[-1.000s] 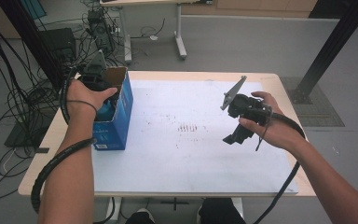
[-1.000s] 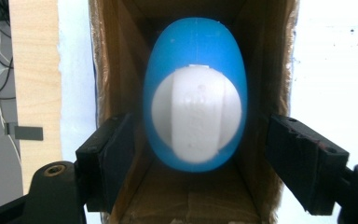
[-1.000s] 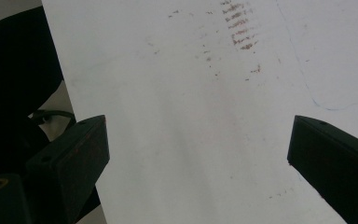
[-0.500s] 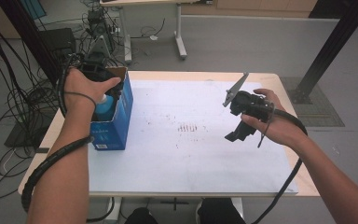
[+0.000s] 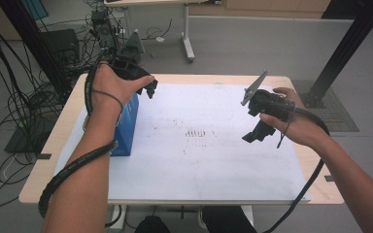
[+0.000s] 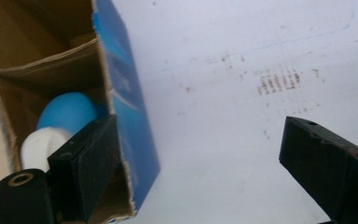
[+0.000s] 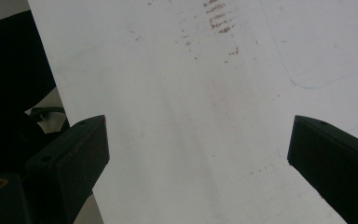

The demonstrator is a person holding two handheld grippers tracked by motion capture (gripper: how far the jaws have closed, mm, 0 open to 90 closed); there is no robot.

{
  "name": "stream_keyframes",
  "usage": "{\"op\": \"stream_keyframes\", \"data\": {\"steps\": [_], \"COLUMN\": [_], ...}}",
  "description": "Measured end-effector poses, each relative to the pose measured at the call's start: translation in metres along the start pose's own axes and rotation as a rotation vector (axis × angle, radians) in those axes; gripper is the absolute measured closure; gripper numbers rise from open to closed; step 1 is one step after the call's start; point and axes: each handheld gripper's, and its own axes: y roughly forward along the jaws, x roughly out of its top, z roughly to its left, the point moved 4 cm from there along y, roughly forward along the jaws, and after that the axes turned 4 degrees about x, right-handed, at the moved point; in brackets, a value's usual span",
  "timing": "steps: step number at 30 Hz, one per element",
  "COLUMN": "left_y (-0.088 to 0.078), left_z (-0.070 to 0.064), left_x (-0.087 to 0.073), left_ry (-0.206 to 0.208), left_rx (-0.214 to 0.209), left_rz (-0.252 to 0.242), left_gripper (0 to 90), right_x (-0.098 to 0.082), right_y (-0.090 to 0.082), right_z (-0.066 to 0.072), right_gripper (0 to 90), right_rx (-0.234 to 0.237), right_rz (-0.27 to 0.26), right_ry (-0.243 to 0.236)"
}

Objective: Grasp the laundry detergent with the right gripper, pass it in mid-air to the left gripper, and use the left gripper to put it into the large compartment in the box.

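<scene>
A blue cardboard box (image 5: 127,127) stands open at the table's left side. Down inside it (image 6: 121,79) lie a rounded blue thing (image 6: 67,109) and a white one (image 6: 39,147). My left gripper (image 5: 149,89) hovers above the box's far end, and its jaws have just been opening. In the left gripper view my left gripper (image 6: 198,140) is open, with only white sheet between the jaws. My right gripper (image 5: 255,135) is held above the sheet at the right; in the right gripper view my right gripper (image 7: 199,140) is open and empty.
A white sheet (image 5: 213,165) with faint reddish marks (image 5: 198,132) covers most of the wooden table (image 5: 53,145). Cables (image 5: 9,111) crowd the floor at the left. A black post (image 5: 349,43) stands at the far right, another table's leg (image 5: 188,39) behind.
My left hand has lifted out of the box and moved up and to the right. The right hand has stayed where it was.
</scene>
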Motion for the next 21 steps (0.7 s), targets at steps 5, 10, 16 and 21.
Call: {"op": "stream_keyframes", "data": {"steps": [5,10,16,21], "left_y": [0.002,0.005,0.007,0.007], "left_z": [-0.017,-0.028,-0.035,-0.039], "left_x": [0.005,0.009,0.012,0.014], "left_ry": [0.037,0.064,0.077,0.079], "left_rx": [-0.017,-0.011,-0.005,-0.008], "left_rz": [-0.014,-0.004,0.002,0.001], "left_gripper": [12.2,12.2,12.1,12.0], "right_x": [-0.002,-0.003,-0.001,-0.002], "right_y": [-0.002,0.001,0.002,0.003], "right_z": [-0.004,-0.005,-0.007,-0.008], "right_gripper": [5.2,5.3,5.2,5.2], "right_rx": [-0.004,0.004,0.007,0.012], "right_rz": [-0.003,0.002,0.003,0.006], "right_ry": [0.010,0.010,0.007,0.006]}}
